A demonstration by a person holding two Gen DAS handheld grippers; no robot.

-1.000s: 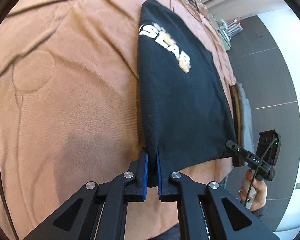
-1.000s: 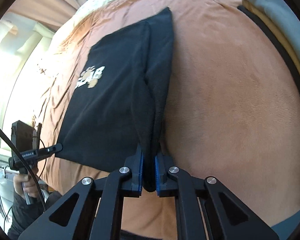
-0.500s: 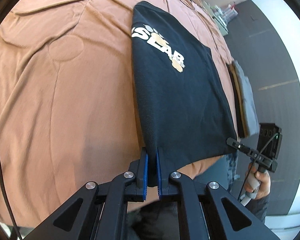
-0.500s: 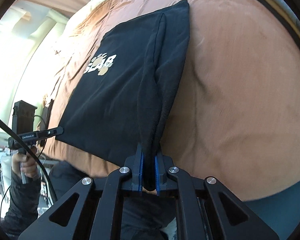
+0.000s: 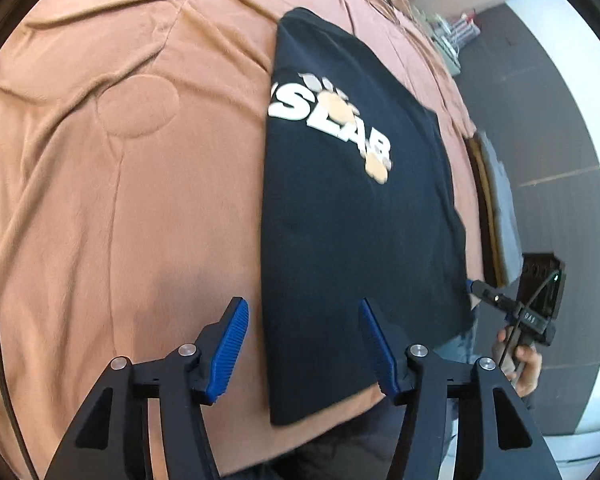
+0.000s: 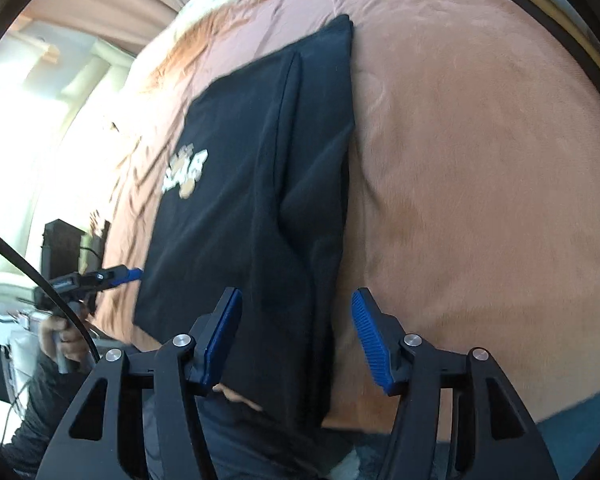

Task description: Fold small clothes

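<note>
1. The left gripper (image 5: 304,344) is standing with its jaws spread; they have just been opening, and the near left corner of the black shirt (image 5: 352,208) is lying loose between the blue pads (image 5: 230,344), which are not pressing on it.
2. The right gripper (image 6: 296,336) is doing the same: its jaws have just been opening and are now spread, with the near right corner of the black shirt (image 6: 260,184) lying free between them.
3. The shirt is resting flat on the brown bedspread (image 5: 120,200), printed side up, with its near hem reaching the front edge of the bed.
4. Along its right side a sleeve or side panel is lying folded inward, making a long raised ridge (image 6: 288,152). The left side is looking straight in the left wrist view, so it is probably tucked in too.
5. Judging by this, the lengthwise folds are looking done and the garment has just been laid down; the cross fold, bringing the hem up toward the collar, is likely what is remaining.
6. Open bedspread is lying wide to the left of the shirt and wide to its right, giving both hands room to swing.
7. A stack of folded items (image 5: 496,208) is sitting at the right edge of the bed, well apart from the shirt.
8. The front edge of the bed is falling away just beneath both grippers, so the near hem is looking at risk of sliding off.
</note>
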